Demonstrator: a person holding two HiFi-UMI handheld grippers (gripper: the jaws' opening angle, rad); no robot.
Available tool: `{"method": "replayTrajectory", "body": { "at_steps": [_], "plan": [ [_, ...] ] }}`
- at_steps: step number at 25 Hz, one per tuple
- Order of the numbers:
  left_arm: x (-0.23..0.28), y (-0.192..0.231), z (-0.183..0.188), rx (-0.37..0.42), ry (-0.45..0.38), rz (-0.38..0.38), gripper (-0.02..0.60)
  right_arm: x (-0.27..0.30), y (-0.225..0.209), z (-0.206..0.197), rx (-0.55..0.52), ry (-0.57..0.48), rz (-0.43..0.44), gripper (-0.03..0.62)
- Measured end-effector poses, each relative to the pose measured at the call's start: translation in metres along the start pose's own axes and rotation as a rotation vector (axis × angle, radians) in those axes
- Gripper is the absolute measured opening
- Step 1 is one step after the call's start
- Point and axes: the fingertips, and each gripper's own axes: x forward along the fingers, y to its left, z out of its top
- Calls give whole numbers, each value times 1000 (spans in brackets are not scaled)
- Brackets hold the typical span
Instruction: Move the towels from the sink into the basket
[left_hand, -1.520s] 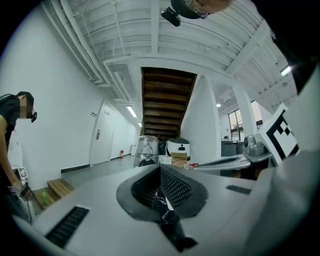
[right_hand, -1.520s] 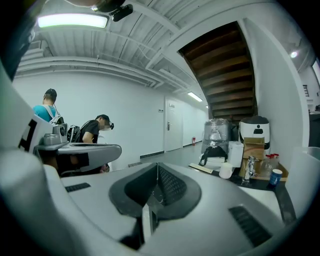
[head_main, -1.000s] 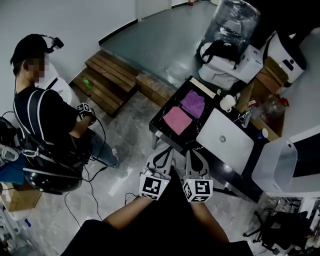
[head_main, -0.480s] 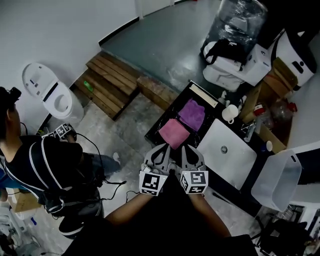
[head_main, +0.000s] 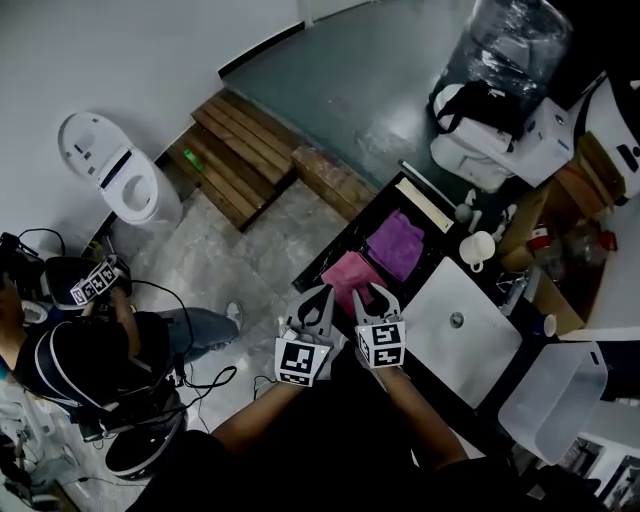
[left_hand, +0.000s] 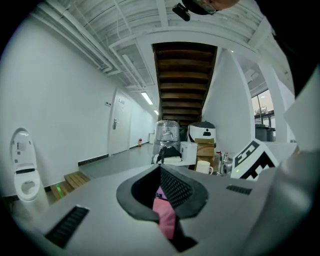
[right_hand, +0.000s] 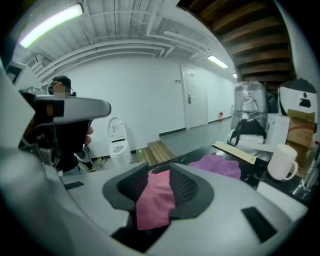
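Pink towel (head_main: 350, 272) lies flat and squarish on the black counter (head_main: 362, 222), just left of the white sink (head_main: 470, 345). Fuzzy, rumpled purple towel (head_main: 398, 243) sits just beyond it. Right gripper (head_main: 372, 296) jaws have just been opening and stand slightly apart, the pink towel showing through the gap, unpinched; left gripper (head_main: 318, 300) jaws are pressed together, empty.

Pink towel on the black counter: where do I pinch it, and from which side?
Probably best to pinch the pink towel at its near edge, coming down from your side of the counter. It lies flat and folded, so only an edge offers a bite, and the purple towel crowds its far side.
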Motion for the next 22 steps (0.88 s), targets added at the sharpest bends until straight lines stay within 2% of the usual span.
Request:
{"method": "replayTrajectory", "body": {
  "at_steps": [1, 2, 6, 11, 14, 19, 21, 22],
  "plan": [
    [2, 2, -2, -3, 5, 10, 11, 9, 0, -6, -1, 25, 26, 166],
    [5, 4, -4, -7, 10, 19, 11, 17, 0, -12, -6, 55, 49, 190],
    [12, 6, -15, -25, 32, 40, 11, 48, -4, -48, -53, 190, 95, 252],
    [17, 9, -23, -43, 46, 57, 11, 72, -4, -69, -75, 285, 124, 315],
    [18, 11, -25, -45, 48, 71, 11, 81, -7, -82, -98, 336, 121, 330],
    [16, 13, -28, -42, 47, 92, 11, 83, -9, -84, -148, 359, 119, 328],
    [14, 14, -30, -46, 51, 96, 11, 83, -4, -84, -162, 366, 144, 296],
    [13, 14, -30, -49, 52, 96, 11, 83, 0, -84, -175, 368, 163, 251]
  ]
}}
